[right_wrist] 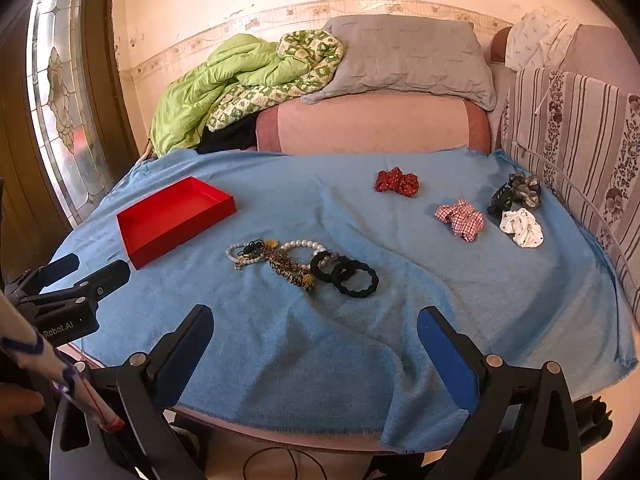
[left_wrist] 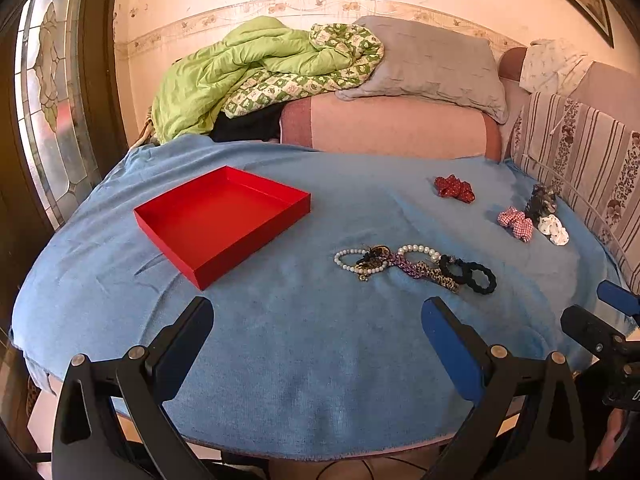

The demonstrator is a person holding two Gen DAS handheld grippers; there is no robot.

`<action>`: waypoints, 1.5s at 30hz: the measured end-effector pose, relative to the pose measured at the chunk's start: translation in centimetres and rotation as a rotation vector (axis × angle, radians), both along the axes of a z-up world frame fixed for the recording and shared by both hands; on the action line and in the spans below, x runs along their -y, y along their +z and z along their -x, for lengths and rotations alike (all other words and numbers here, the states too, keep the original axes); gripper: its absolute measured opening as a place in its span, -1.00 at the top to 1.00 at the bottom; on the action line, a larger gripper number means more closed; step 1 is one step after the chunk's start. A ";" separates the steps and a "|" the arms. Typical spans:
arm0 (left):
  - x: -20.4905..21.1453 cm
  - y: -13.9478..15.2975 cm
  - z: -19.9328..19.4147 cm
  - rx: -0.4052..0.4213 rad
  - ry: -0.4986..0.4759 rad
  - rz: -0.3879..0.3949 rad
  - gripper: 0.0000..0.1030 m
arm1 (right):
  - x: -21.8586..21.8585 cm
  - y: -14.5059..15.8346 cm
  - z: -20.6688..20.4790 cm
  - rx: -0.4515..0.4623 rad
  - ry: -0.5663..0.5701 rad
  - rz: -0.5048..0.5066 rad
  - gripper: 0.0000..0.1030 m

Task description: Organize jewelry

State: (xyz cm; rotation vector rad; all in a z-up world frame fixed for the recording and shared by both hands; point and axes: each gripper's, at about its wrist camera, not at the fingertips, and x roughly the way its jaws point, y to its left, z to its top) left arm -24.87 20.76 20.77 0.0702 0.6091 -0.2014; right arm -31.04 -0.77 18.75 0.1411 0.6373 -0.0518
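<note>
An empty red tray (left_wrist: 180, 236) (right_wrist: 149, 236) lies on the left of the blue cloth (left_wrist: 304, 344) (right_wrist: 360, 332). A heap of pearl bracelets, chains and black hair ties (left_wrist: 416, 266) (right_wrist: 304, 264) lies mid-cloth. Farther right lie a red scrunchie (left_wrist: 455, 188) (right_wrist: 397, 182), a checked one (left_wrist: 516, 222) (right_wrist: 460, 219), a white one (left_wrist: 554, 230) (right_wrist: 522, 227) and a dark one with a clip (left_wrist: 541, 200) (right_wrist: 516, 194). My left gripper (left_wrist: 318, 314) is open and empty near the front edge. My right gripper (right_wrist: 316, 324) is open and empty beside it, short of the heap.
Beyond the cloth stand a pink sofa arm (left_wrist: 392, 128), a grey pillow (left_wrist: 432, 64) and a green quilt (left_wrist: 240, 76). A striped cushion (left_wrist: 580, 160) lines the right side. A stained-glass door (left_wrist: 52, 112) is at left. Each gripper shows in the other's view (left_wrist: 612, 320) (right_wrist: 68, 292).
</note>
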 end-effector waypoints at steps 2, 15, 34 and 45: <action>0.0 -0.2 -0.1 -0.005 0.001 0.002 -1.00 | 0.0 -0.1 0.0 -0.002 -0.001 0.002 -1.00; 0.0 -1.6 -1.5 -0.029 0.004 0.012 -1.00 | 0.2 -1.2 -1.0 -0.029 0.011 -0.003 -1.00; 1.9 -6.5 -8.8 -0.209 -0.092 0.089 -1.00 | 4.0 -4.8 -7.2 -0.116 0.040 -0.068 -0.60; 7.3 -8.0 -12.4 -0.266 -0.235 0.128 -0.46 | 7.5 -7.8 -12.4 -0.207 0.023 -0.134 0.14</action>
